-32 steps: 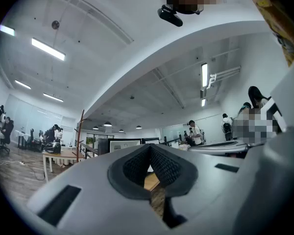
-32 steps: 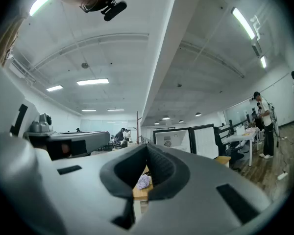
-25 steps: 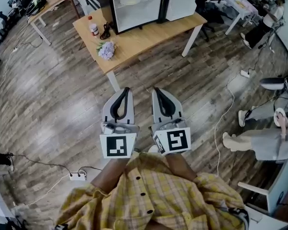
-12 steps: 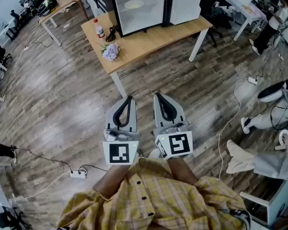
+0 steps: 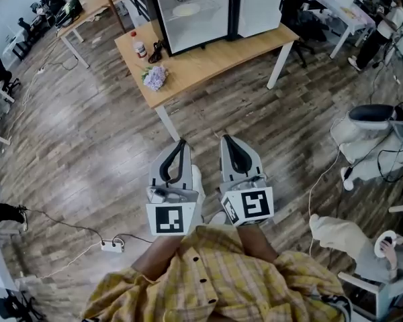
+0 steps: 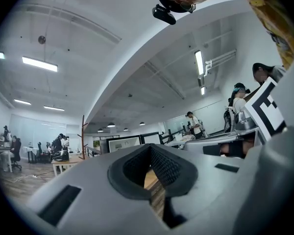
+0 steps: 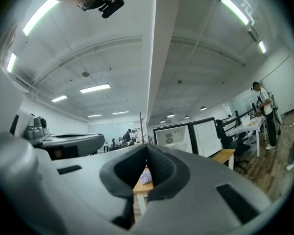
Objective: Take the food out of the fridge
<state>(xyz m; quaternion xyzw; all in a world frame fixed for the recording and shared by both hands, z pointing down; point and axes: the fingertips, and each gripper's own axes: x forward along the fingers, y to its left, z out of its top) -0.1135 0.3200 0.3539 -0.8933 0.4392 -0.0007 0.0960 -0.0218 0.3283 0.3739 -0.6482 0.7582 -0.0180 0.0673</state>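
The person wore a yellow plaid shirt (image 5: pixel 215 274) with dark buttons. The left gripper (image 5: pixel 181 143) and right gripper (image 5: pixel 226 139) were pale grey shells with black padded linings, each bearing a black-and-white square-marker cube.

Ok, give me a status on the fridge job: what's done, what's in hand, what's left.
Done: the fridge has its door open, with a pale item, probably the food, on a shelf inside. In hand: nothing; the left tool and right tool are both shut and empty, held over the floor short of the table. Left: reach the fridge, grip the item and bring it out.
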